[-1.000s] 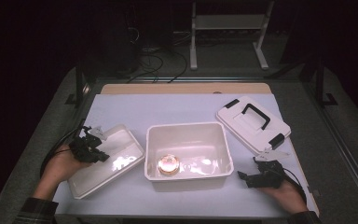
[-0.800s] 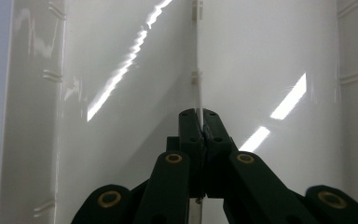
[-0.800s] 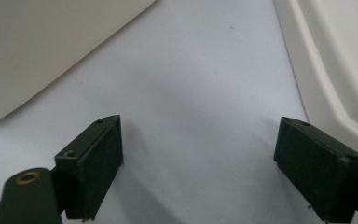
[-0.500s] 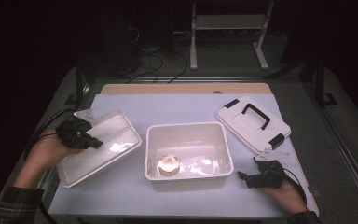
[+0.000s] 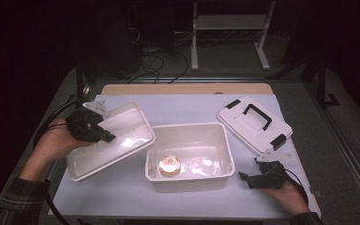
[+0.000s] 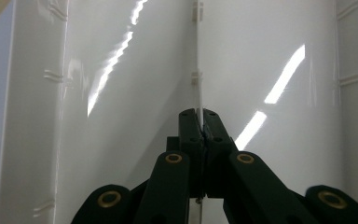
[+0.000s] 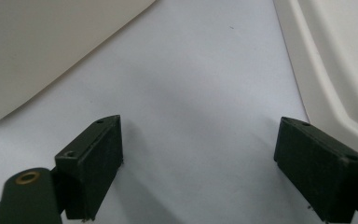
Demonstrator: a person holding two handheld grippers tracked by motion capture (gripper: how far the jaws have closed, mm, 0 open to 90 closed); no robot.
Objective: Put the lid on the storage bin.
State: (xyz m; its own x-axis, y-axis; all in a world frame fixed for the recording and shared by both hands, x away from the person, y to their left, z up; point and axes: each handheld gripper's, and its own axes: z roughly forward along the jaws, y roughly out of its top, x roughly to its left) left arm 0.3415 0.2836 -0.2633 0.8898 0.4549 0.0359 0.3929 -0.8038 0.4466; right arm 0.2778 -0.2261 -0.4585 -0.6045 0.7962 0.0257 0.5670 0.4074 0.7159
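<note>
Plastic wall fills my left tool's own view: the jaws of the left tool are pinched tight on the thin edge of the white tray, whose glossy inside runs away from the tips on both sides of the seam. From the high view I see the same grip from above. My left tool sits at the near left rim of the tray, which is tilted, its far left corner highest, and its right corner reaches over the left rim of the open bin.

My right tool rests low at the near right of the bench, jaws spread wide with nothing between them. In its own view the right tool shows only bare bench between the pads, with the bin's outer wall beyond on one side and the edge of the lid on the other. The tray is well apart from this tool, across the bin.

The bin stands in the middle of the bench, just beside my right tool, and a small round orange-topped object lies at its near left floor. Farther right, the lid with its black handle lies flat on the bench, clear of the bin.
</note>
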